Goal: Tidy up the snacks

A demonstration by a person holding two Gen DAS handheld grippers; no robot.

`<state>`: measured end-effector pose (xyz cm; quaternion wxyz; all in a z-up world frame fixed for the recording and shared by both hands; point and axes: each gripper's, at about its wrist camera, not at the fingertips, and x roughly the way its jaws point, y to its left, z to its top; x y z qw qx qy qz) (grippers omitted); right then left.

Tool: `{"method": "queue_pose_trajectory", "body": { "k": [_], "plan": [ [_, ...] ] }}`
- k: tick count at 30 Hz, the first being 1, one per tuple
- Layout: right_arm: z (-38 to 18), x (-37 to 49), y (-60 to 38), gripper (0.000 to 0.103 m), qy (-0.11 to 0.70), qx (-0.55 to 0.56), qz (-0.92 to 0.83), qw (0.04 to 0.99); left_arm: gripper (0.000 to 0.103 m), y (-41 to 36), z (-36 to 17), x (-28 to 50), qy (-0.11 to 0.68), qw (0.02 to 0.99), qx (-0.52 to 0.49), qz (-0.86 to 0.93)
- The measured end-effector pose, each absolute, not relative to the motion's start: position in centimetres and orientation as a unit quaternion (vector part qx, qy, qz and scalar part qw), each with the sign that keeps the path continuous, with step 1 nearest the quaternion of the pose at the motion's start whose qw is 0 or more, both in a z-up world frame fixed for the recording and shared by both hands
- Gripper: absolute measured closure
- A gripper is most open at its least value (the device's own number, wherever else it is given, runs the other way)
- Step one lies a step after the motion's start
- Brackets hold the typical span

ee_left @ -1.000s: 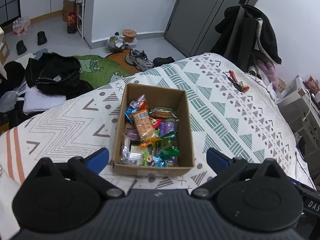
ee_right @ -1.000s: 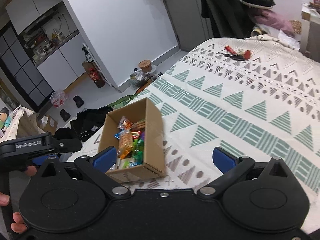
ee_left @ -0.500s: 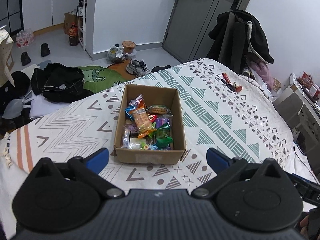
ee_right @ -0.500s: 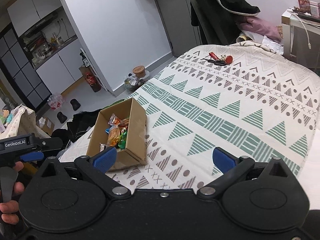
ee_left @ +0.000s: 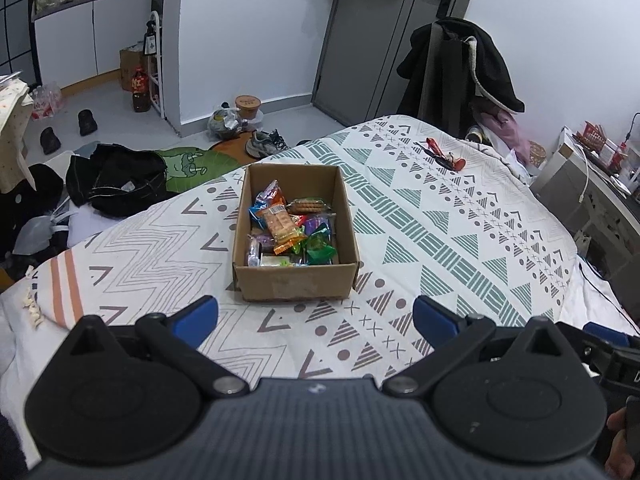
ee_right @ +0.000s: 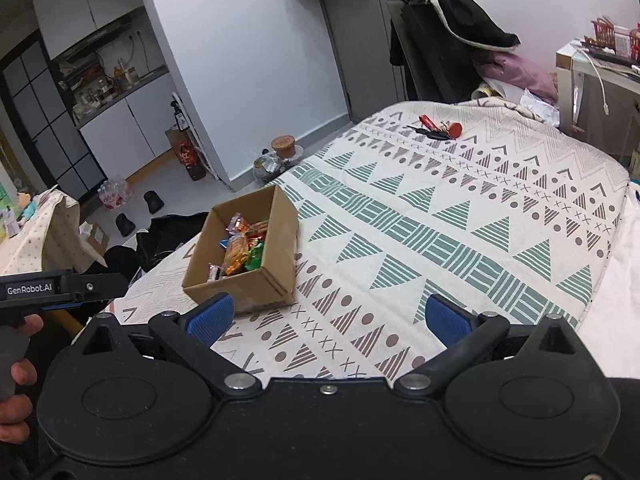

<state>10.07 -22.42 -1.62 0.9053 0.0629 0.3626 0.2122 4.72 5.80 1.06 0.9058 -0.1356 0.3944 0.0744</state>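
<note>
An open cardboard box (ee_left: 294,283) stands on the patterned bed cover, filled with several wrapped snacks (ee_left: 286,230) in orange, green, blue and purple. My left gripper (ee_left: 316,318) is open, held back from the box's near wall with nothing between its blue pads. In the right wrist view the same box (ee_right: 276,256) lies ahead to the left with the snacks (ee_right: 240,250) showing inside. My right gripper (ee_right: 327,318) is open and empty, above the cover to the right of the box.
A red item with keys (ee_left: 442,154) lies on the far part of the bed cover (ee_left: 440,220). A dark coat hangs over a chair (ee_left: 460,68) behind the bed. Clothes and bags (ee_left: 116,178) sit on the floor left of the bed; a desk (ee_right: 600,76) stands right.
Both grippers have pulled back and up from the box, so it looks smaller and farther away. The box and snacks have not moved.
</note>
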Motion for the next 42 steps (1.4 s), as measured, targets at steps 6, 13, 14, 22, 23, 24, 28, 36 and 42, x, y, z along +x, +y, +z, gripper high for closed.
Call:
{"method": "queue_pose_trajectory", "body": {
  "k": [6,13,14,22,23,24,28,36,42],
  "plan": [
    [-0.8,8.4,-22.5,0.000,0.353,0.044,0.203,0.912,0.000,5.5,1.9,2.9,0.382,0.912,-0.133,0.067],
    [-0.2,7.1,-22.9,0.000,0.348,0.047,0.202,0.914,0.000,5.0,2.7,1.7,0.377,0.916,-0.125,0.063],
    [-0.1,7.0,-22.9,0.000,0.347,0.047,0.200,0.915,0.000,5.0,2.8,1.5,0.375,0.916,-0.125,0.063],
    [0.4,6.6,-23.0,0.000,0.342,0.046,0.195,0.918,0.000,5.0,3.1,0.7,0.370,0.919,-0.120,0.063],
    [0.4,6.6,-23.0,0.000,0.342,0.047,0.195,0.918,0.000,5.0,3.2,0.5,0.369,0.920,-0.120,0.064],
    [0.4,6.6,-23.0,0.000,0.342,0.047,0.194,0.918,0.000,5.1,3.4,0.4,0.368,0.920,-0.120,0.063],
    [0.6,6.3,-22.9,0.000,0.340,0.048,0.194,0.919,0.000,5.2,3.8,0.1,0.363,0.922,-0.120,0.065],
    [1.1,5.8,-22.9,0.000,0.333,0.048,0.196,0.921,0.000,5.4,4.3,-0.2,0.359,0.923,-0.119,0.065],
    [1.2,5.7,-22.9,0.000,0.332,0.048,0.196,0.921,0.000,5.3,4.4,-0.2,0.359,0.924,-0.117,0.062]
  ]
}}
